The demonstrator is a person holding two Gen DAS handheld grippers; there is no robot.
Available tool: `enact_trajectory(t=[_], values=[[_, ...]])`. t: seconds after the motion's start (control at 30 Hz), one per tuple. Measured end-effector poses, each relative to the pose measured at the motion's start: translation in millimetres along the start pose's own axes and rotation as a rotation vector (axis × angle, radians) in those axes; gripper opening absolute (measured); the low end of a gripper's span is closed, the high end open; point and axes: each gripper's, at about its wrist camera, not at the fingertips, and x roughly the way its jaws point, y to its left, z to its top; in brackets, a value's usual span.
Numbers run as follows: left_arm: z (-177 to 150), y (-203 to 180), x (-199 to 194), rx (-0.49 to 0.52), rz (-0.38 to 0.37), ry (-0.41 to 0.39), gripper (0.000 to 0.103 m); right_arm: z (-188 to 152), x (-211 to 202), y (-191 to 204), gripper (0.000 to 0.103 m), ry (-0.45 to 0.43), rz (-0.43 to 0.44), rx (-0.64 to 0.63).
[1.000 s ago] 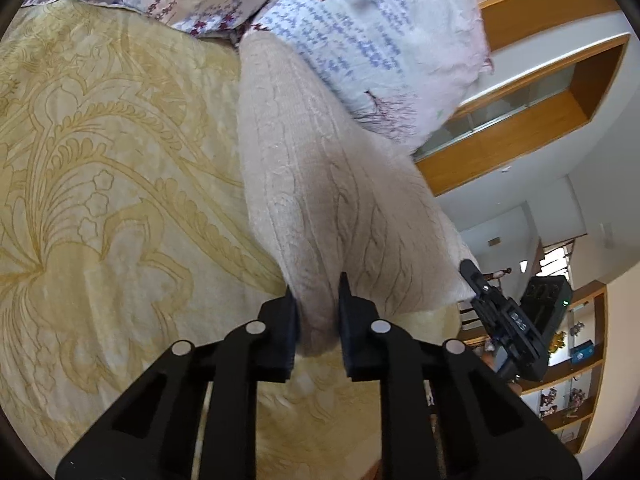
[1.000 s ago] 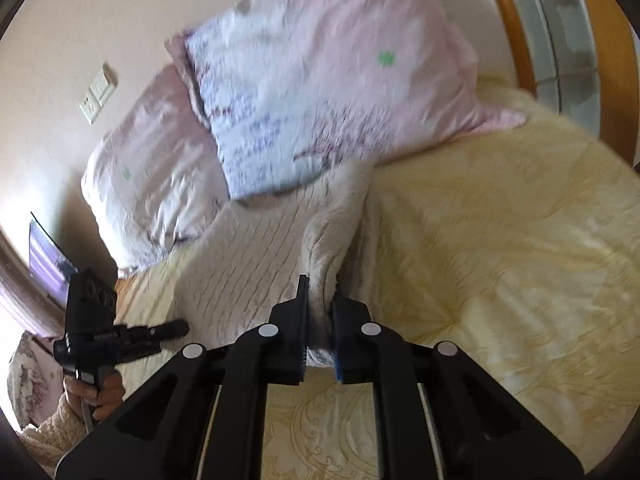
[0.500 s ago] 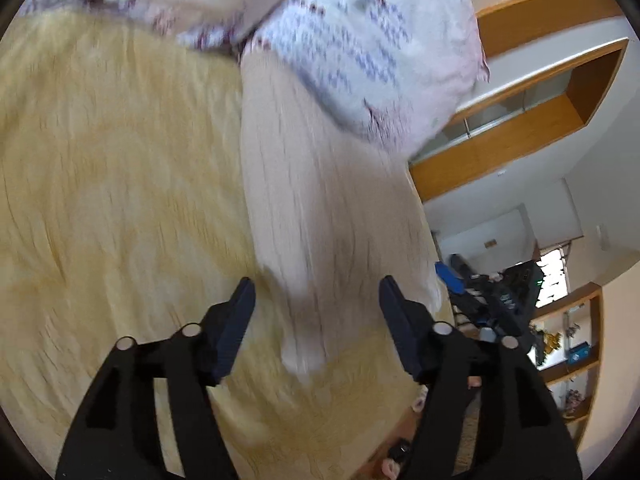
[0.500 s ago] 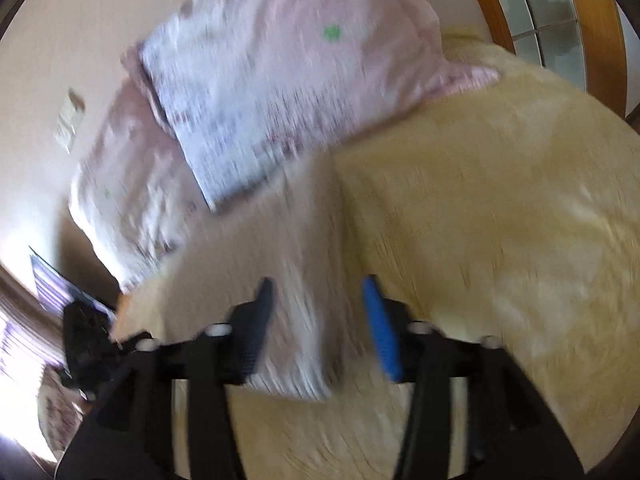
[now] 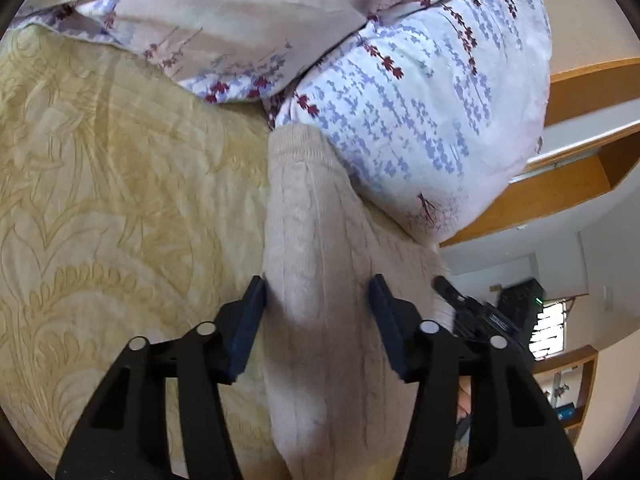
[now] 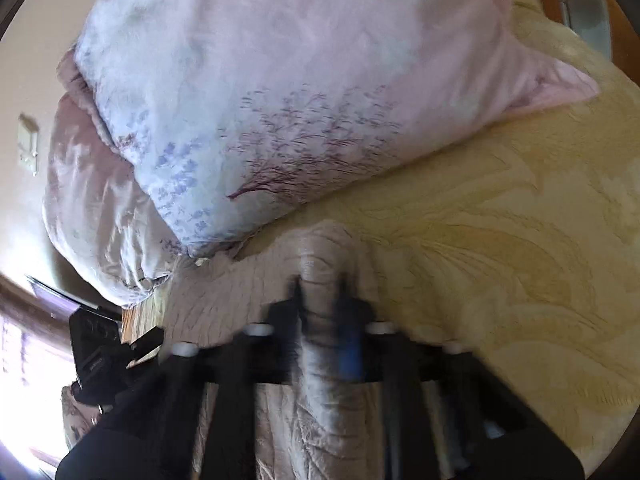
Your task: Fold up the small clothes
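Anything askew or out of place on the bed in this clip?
The beige cable-knit sweater lies with its far end against the floral pillow, on the yellow bedspread. Otherwise nothing stands out.

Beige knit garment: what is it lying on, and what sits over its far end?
The beige knit garment lies on the yellow patterned bedspread. The floral pillow lies against its far end; whether it covers any knit cannot be seen. The bedspread beneath is covered.
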Motion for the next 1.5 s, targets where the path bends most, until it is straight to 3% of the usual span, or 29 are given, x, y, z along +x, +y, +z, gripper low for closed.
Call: enact_trajectory(t=[0.07, 0.17, 0.27, 0.33, 0.5, 0.57, 0.67, 0.83, 0.93, 0.97, 1.1, 1.2, 1.27, 1.5], values=[[0, -2, 0, 0.016, 0.004, -0.011, 0.040, -2, -21, 11, 0.009, -0.105, 0.013, -0.063], [-3, -1, 0, 0.033, 0.011, -0.025, 0.039, -1, -30, 11, 0.009, -0.162, -0.021, -0.078], [-6, -4, 2, 0.053, 0.030, -0.032, 0.038, -2, 1, -7, 0.009, -0.066, -0.171, -0.043], [-7, -7, 5, 0.070, 0.046, -0.036, 0.039, -4, 19, -16, 0.009, -0.022, -0.227, -0.030], [-15, -12, -4, 0.077, 0.046, -0.028, 0.050, -6, 4, -15, 0.014, -0.041, -0.178, 0.021], [-25, -11, -16, 0.094, 0.023, -0.032, 0.055, -15, -14, -17, 0.028, -0.055, -0.142, 0.039], [-42, -16, -34, 0.128, -0.012, -0.045, 0.060, -39, -41, -22, 0.036, -0.080, -0.079, 0.054], [-69, -30, -43, 0.192, -0.015, -0.022, 0.070, -72, -49, -25, 0.036, -0.038, -0.023, 0.057], [-77, -39, -39, 0.237, 0.015, -0.019, 0.072, -78, -46, -17, 0.012, -0.049, -0.037, 0.011], [-80, -41, -37, 0.253, 0.034, -0.022, 0.072, -78, -50, -11, 0.011, -0.081, -0.048, -0.008], [-84, -44, -35, 0.263, 0.056, -0.028, 0.075, -75, -76, -9, 0.010, -0.182, -0.087, -0.031], [-86, -47, -34, 0.285, 0.087, -0.040, 0.077, -80, -59, -20, 0.010, -0.127, -0.187, -0.028], [-89, -50, -31, 0.300, 0.103, -0.035, 0.077, -85, -50, -29, 0.010, -0.103, -0.203, -0.003], [-97, -61, -10, 0.386, 0.218, -0.022, 0.078, -99, -38, -21, 0.011, -0.121, -0.304, -0.073]])
